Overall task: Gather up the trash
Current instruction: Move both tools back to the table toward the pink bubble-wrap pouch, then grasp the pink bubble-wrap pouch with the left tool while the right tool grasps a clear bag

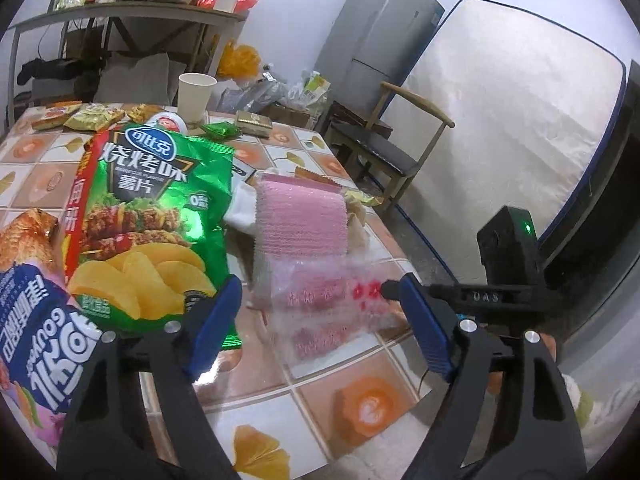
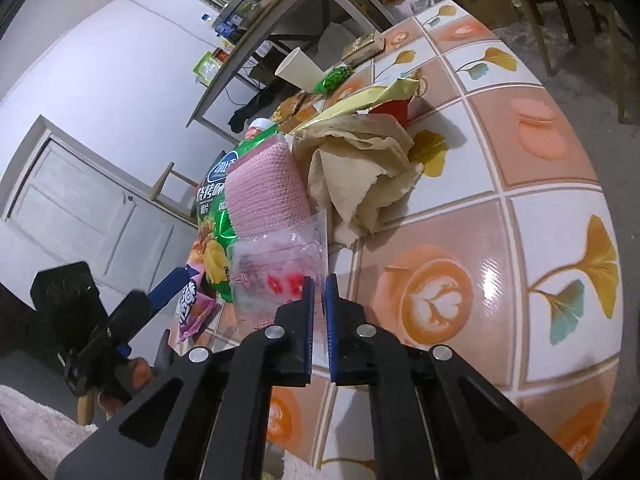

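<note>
A clear plastic bag holding pink bubble wrap (image 1: 304, 224) lies on the tiled table (image 1: 360, 400). My right gripper (image 2: 320, 300) is shut on that bag's (image 2: 276, 264) near edge, and its black tip (image 1: 387, 290) shows at the bag's red print. My left gripper (image 1: 320, 312) stands open, its blue fingers (image 1: 216, 320) either side of the bag without pressing it. A green chip bag (image 1: 152, 208) leans just left of the bubble wrap. A blue and pink snack bag (image 1: 44, 340) lies at the near left. Crumpled brown paper (image 2: 360, 160) sits behind the bubble wrap.
A paper cup (image 1: 196, 94), a small green wrapper (image 1: 220, 130) and several snack packets (image 1: 92, 116) sit at the table's far side. A wooden chair (image 1: 384, 152), a grey fridge (image 1: 380, 28) and a leaning mattress (image 1: 500, 120) stand beyond the table's right edge.
</note>
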